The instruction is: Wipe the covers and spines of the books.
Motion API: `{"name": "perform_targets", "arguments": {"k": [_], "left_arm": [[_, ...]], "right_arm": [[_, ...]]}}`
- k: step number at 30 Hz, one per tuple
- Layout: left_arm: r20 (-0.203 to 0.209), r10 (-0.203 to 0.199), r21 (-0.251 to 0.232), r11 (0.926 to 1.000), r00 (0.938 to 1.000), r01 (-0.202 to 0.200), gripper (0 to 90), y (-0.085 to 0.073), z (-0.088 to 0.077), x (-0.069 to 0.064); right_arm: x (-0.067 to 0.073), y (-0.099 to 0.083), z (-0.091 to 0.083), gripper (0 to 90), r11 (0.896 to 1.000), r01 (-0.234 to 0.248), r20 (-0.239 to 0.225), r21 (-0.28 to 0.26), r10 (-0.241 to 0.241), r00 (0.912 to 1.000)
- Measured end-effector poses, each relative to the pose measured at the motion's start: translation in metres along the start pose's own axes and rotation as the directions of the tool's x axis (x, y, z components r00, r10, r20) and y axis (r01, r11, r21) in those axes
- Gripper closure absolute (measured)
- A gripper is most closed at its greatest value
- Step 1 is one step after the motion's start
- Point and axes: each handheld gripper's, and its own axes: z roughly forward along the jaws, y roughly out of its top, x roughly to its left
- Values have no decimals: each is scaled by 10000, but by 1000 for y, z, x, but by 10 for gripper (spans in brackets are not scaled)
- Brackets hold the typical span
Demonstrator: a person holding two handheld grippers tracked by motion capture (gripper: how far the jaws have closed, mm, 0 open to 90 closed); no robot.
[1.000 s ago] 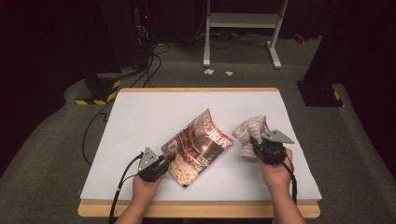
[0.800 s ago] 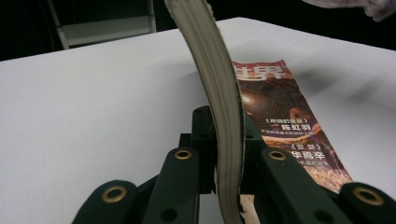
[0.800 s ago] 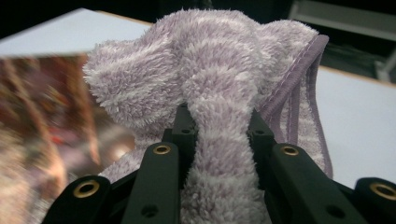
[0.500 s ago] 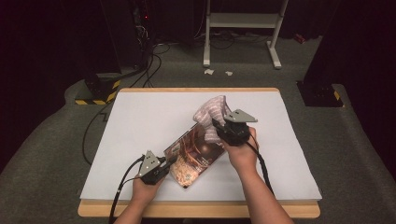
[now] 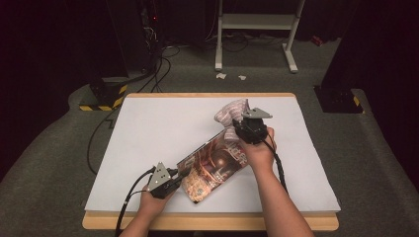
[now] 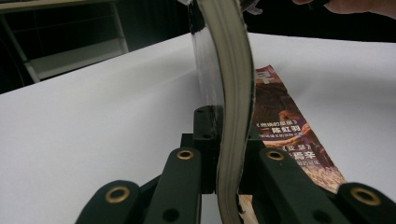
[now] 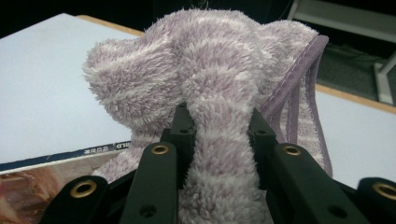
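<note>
A: Magazine first: we see it lying slantwise on the white table, near the front edge, glossy cover up, one end lifted.

B: And our left gripper has it. In the left gripper view the jaws are pressed together on the page block, which curves up between them, the cover hanging to one side over the table.

A: We agree, clamped on the magazine's near corner. Now the right gripper, up by the far end of the magazine.

B: There we see a lilac towel, fluffy and striped. The right gripper view puts a thick fold of it squarely between the jaws, squeezed narrow where they bite.

A: So clamped on the towel. In the high view the towel bunches up beyond the gripper, over the table's far half.

B: And its lower folds sit just above the magazine's edge. We can't tell whether they touch.

A: Both hands come in from the front edge, the right forearm reaching across beside the magazine.
</note>
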Motion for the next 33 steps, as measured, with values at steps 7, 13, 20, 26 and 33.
{"name": "perform_targets", "arguments": {"k": [7, 13, 20, 26, 33], "left_arm": [[-128, 17, 107, 9999, 9999, -16, 834, 0, 1, -1], [-254, -103, 289, 9995, 9996, 110, 832, 0, 3, 1], [-218, -469, 371, 9982, 9987, 477, 829, 0, 4, 4], [-244, -589, 389, 9974, 9980, 598, 829, 0, 5, 5], [-270, -549, 383, 9977, 9981, 559, 829, 0, 5, 5]], "right_arm": [[30, -4, -2, 712, 9976, 693, -631, 42, -689, 9956], [69, -12, -9, 712, 9920, 1244, -1522, -195, -1259, 9803], [111, -19, -26, 710, 9827, 1700, -2686, -730, -1836, 9456], [128, -20, -34, 708, 9778, 1872, -3275, -938, -2078, 9217], [87, -16, -16, 708, 9895, 1412, -2534, -309, -1444, 9565]]}}
